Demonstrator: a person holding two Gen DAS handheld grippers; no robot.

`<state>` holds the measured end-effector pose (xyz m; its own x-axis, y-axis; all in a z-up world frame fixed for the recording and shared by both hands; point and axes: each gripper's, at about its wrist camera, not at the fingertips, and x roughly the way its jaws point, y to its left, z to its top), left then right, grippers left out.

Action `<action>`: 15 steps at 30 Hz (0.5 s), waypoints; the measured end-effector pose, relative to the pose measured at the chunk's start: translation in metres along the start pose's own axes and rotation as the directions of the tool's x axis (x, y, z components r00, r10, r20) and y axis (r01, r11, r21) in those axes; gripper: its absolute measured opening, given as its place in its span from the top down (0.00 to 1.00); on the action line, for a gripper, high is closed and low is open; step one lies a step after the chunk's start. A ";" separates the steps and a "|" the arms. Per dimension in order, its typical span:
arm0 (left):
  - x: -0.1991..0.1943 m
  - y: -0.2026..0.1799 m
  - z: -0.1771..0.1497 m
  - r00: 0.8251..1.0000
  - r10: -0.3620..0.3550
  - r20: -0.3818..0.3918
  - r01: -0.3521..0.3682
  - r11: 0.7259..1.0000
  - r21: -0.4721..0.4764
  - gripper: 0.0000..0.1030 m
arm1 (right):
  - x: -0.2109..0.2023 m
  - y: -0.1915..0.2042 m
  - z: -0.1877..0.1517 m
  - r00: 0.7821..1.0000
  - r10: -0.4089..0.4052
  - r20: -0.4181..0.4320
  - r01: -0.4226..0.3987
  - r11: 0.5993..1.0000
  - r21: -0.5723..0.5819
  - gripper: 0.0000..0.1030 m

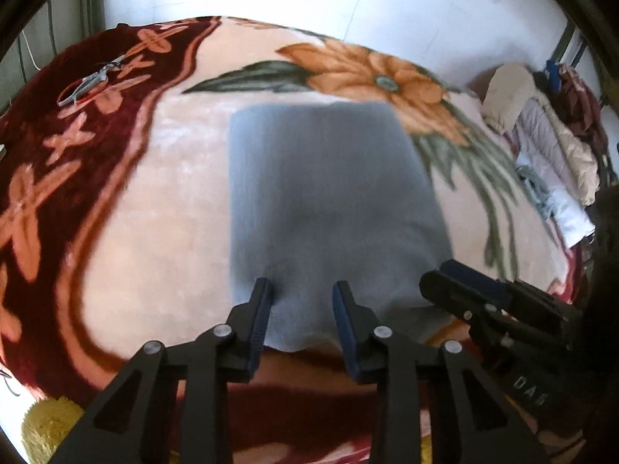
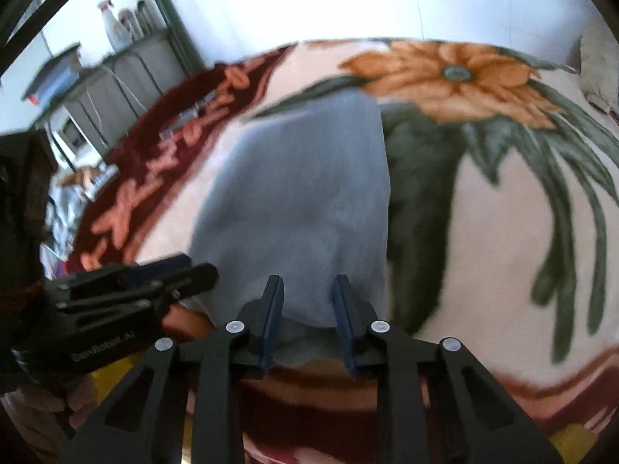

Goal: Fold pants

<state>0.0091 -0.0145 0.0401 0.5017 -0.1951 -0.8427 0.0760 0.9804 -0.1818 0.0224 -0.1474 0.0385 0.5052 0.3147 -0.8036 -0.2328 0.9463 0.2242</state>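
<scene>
The grey-blue pants (image 1: 329,201) lie folded into a rectangle on the floral blanket (image 1: 166,193). They also show in the right wrist view (image 2: 301,208). My left gripper (image 1: 302,290) is open, its fingers straddling the near edge of the pants towards the left. My right gripper (image 2: 307,284) is open over the near edge towards the right. Each gripper shows in the other view: the right one (image 1: 460,282) at the near right corner, the left one (image 2: 170,270) at the near left corner. Both frames are motion-blurred.
Scissors (image 1: 91,81) lie on the dark red border at the far left. A pile of clothes (image 1: 549,147) sits at the bed's right end. A shelf with bottles (image 2: 116,31) stands beyond the bed's left side. A white wall is behind.
</scene>
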 end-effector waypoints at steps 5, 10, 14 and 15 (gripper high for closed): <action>0.013 0.004 -0.005 1.000 -0.003 -0.022 0.003 1.000 -0.009 0.68 | 0.016 -0.009 -0.005 0.999 -0.016 -0.036 0.016 1.000 0.004 0.74; 0.009 -0.002 -0.009 1.000 0.029 -0.002 -0.028 0.999 0.018 0.68 | 0.004 -0.004 -0.006 0.999 -0.043 0.003 0.043 0.999 -0.016 0.74; -0.001 -0.006 -0.013 0.999 0.049 0.002 -0.049 0.999 0.016 0.62 | -0.011 0.004 -0.007 0.998 -0.051 0.028 0.052 0.998 -0.024 0.72; -0.004 -0.007 -0.014 0.999 0.051 0.003 -0.051 0.999 0.011 0.57 | -0.014 0.005 -0.008 0.998 -0.053 0.031 0.054 0.998 -0.028 0.72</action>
<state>-0.0054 -0.0210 0.0373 0.5073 -0.1445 -0.8496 0.0597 0.9894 -0.1326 0.0074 -0.1472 0.0462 0.5424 0.2665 -0.7967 -0.2282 0.9594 0.1656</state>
